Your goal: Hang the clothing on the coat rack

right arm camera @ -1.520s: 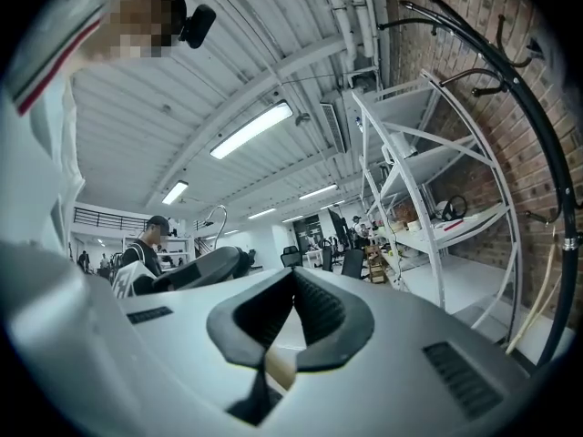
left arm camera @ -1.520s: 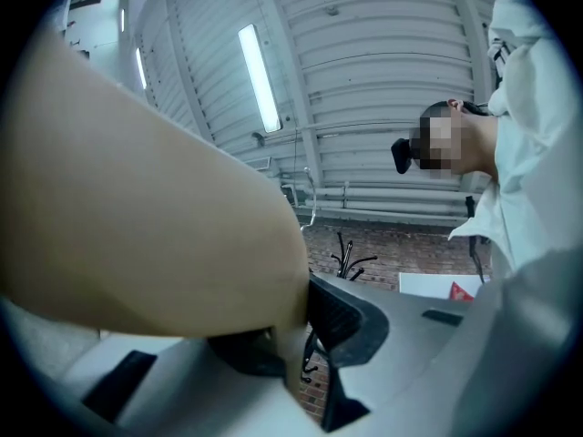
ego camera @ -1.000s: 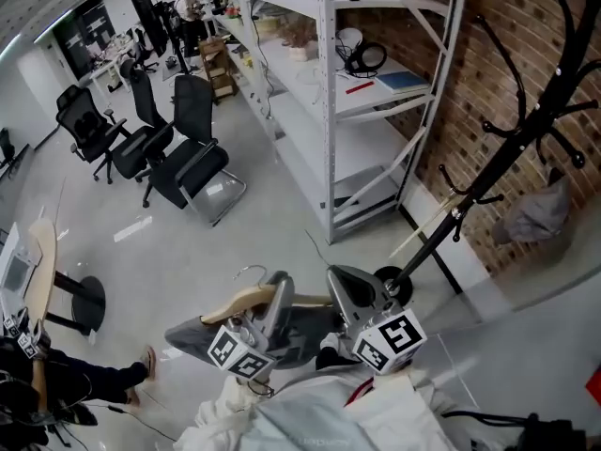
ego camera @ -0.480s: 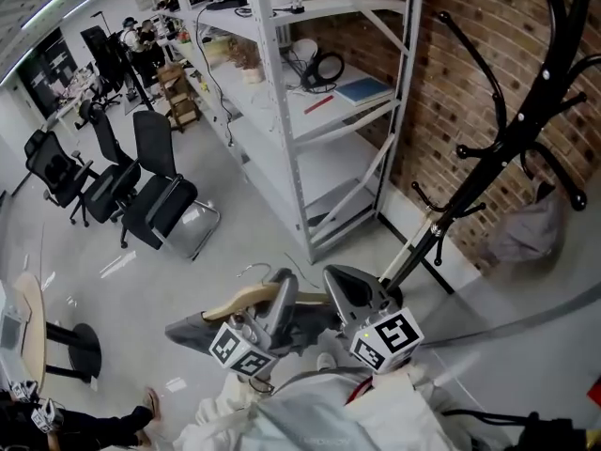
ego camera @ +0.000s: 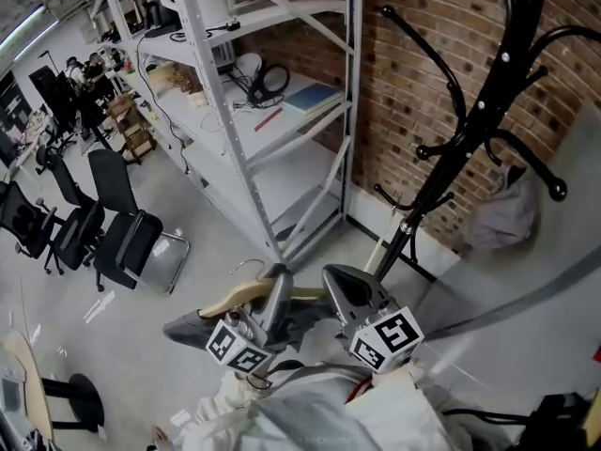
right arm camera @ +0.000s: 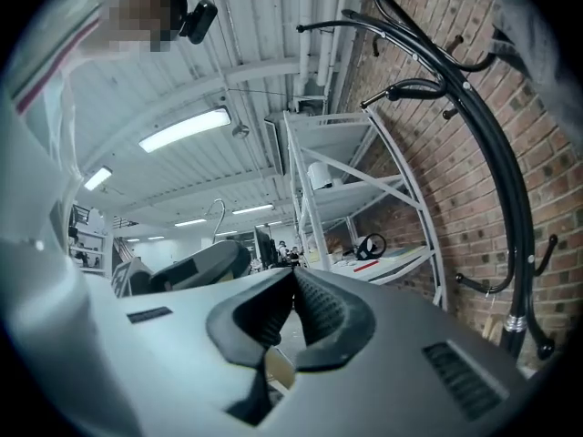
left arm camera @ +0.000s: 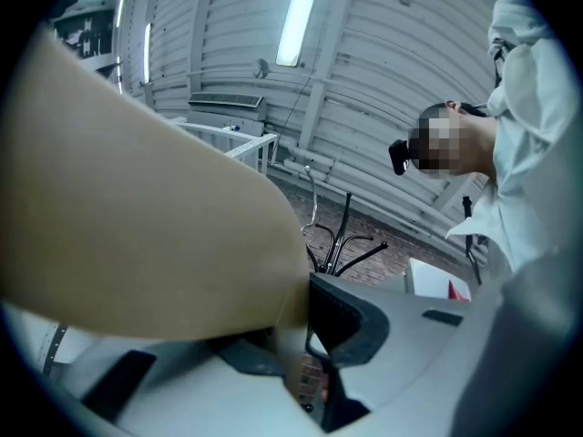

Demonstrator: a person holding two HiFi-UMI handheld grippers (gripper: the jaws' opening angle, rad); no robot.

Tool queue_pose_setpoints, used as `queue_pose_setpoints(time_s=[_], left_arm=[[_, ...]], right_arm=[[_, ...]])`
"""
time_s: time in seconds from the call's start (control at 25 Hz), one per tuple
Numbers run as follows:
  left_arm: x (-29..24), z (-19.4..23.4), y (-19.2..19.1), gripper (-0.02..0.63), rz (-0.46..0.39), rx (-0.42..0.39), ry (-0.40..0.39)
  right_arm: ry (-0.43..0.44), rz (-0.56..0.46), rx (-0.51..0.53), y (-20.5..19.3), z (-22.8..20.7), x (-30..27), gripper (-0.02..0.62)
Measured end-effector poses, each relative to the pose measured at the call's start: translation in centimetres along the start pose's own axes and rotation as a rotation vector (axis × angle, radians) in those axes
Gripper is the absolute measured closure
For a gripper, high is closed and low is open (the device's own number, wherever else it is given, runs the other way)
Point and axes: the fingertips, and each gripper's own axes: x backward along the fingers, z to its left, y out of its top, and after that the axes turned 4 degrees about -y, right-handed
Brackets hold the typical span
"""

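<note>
change: rack (ego camera: 488,92) nearer than before.
left gripper (ego camera: 274,289): clamps hanger (ego camera: 230,301).
right gripper (ego camera: 343,287): closed on its other end.
task: approaching; clothing (ego camera: 192,329) unhung.

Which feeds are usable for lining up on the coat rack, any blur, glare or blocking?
Left gripper view: the hanger, close and blurred, fills the left half; the ceiling light glares. Right gripper view: sharp, but the lens bows the coat rack. Head view: sharp, evenly lit, rack unobstructed.
</note>
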Motion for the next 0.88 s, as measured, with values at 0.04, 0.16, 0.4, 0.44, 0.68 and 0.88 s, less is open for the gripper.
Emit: queue_pose_setpoints(time_s=[0.04, 0.16, 0.4, 0.44, 0.68, 0.88], left_arm=[[-0.5, 0.2, -0.1, 0.551, 0.003, 0.009, -0.015], [-1.8, 0.6, -0.5, 0.551, 0.014, 0.041, -0.064], [-5.0, 0.8, -1.9, 0.551, 0.071, 0.136, -0.196], [-5.4, 0.9, -2.1, 0.551, 0.083, 0.155, -0.221], [-7.5, 1.7, -3.6, 0.551, 0.147, 0.256, -0.358], [-8.7, 1.7, -4.7, 0.551, 0.196, 0.327, -0.474]], right_arm=[[-0.02, -0.003, 0.005, 0.2, -0.3, 0.1, 0.571], [-0.091, -0.013, 0.017, 0.6, -1.5, 0.6, 0.571], [-0.261, -0.043, 0.016, 1.6, -4.5, 1.0, 0.571], [-0.292, -0.051, 0.014, 1.6, -5.0, 1.0, 0.571], [-0.461, -0.08, 0.027, 1.9, -6.7, 1.1, 0.571], [-0.597, -0.1, 0.036, 1.8, -7.5, 1.8, 0.571]])
